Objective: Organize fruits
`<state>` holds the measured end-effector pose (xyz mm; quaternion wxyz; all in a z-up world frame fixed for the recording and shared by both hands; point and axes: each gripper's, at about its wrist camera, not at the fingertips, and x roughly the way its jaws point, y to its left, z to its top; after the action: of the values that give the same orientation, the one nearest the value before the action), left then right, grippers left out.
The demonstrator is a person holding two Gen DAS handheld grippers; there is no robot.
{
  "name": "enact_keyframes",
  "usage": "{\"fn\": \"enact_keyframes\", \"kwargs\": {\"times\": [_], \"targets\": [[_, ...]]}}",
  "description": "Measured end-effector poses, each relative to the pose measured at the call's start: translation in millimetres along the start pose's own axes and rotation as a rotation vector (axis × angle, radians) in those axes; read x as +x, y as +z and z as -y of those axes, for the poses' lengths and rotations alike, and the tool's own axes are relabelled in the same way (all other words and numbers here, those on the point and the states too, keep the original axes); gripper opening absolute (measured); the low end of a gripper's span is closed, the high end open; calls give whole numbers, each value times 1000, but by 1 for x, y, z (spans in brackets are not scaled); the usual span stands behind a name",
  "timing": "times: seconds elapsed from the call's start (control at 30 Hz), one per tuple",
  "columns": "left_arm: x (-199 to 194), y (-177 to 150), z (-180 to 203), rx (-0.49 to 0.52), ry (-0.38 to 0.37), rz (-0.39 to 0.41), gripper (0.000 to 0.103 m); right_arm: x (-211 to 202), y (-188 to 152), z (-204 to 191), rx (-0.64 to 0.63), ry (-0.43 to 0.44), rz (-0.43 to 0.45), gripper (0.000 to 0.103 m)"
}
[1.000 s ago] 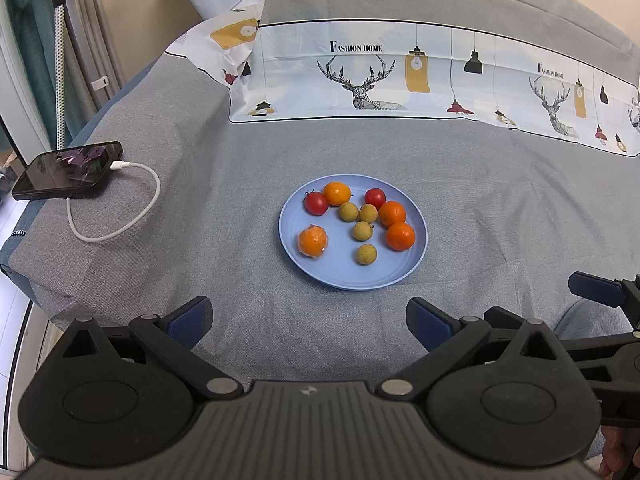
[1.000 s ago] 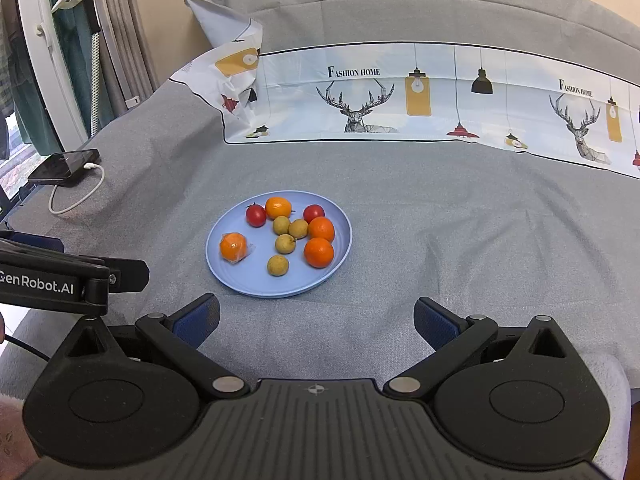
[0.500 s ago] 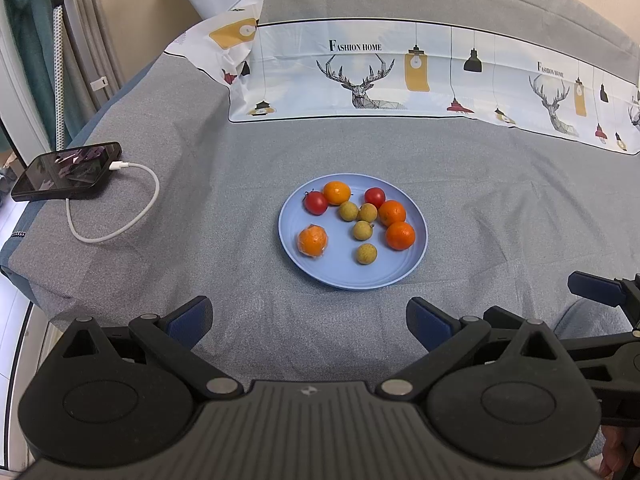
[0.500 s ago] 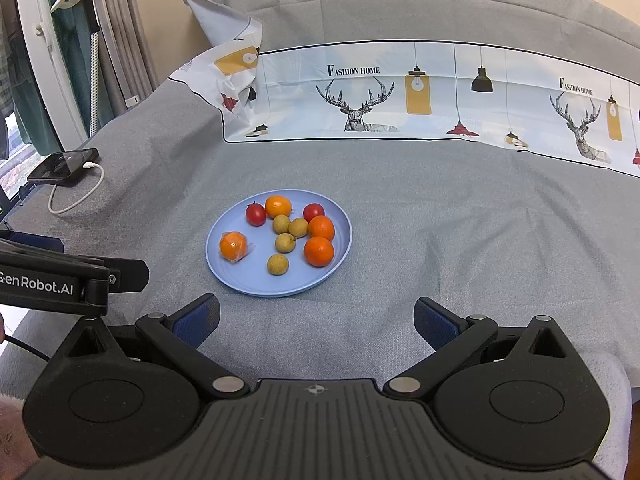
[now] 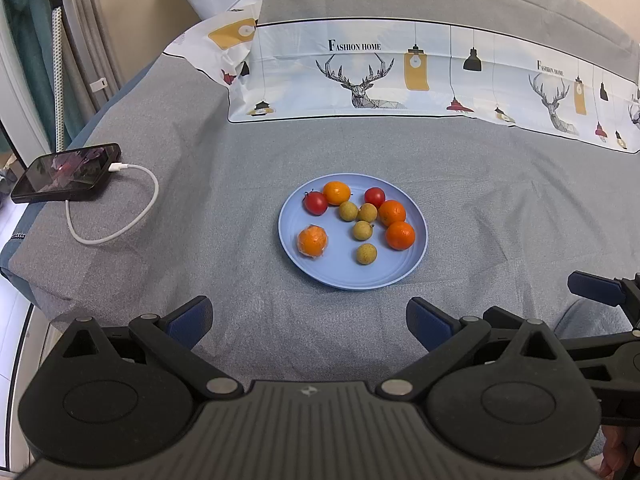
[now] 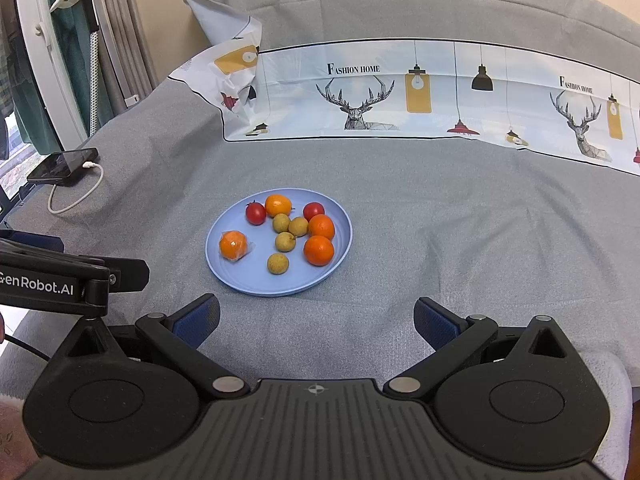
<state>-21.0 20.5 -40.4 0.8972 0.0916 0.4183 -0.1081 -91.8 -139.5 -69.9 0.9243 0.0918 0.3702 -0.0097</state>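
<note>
The patterned cloth [image 5: 440,76] runs off the right edge of both views. At the lower left of the right wrist view, the left tool [image 6: 60,276] is cut by the frame edge, so its fingers stay unseen.

Our left wrist view sits low over the bed's near edge, facing the headboard, our right wrist view just beside it, same heading, both near and sharing the plate [image 5: 416,256] [image 6: 216,260], phone [image 5: 68,178] [image 6: 64,166].

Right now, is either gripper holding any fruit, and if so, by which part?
Nothing is held. The left gripper and the right gripper both stand open and empty over the grey cloth, short of the blue plate. All the fruit lies on that plate.
</note>
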Motion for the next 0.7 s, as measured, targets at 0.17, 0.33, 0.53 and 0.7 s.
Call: {"fn": "enact_keyframes", "kwargs": {"times": [0.17,0.33,0.53,0.7], "targets": [[0,0,0,0,0,-1,103,1,-1,0,1,0,-1,102],[1,0,0,2,0,-2,103,1,-1,0,1,0,-2,102],[1,-1,0,2,-1,-5,103,2,-4,-1,2,0,-5,102],[1,0,0,2,-1,-5,103,4,-5,-1,3,0,-7,102]]}}
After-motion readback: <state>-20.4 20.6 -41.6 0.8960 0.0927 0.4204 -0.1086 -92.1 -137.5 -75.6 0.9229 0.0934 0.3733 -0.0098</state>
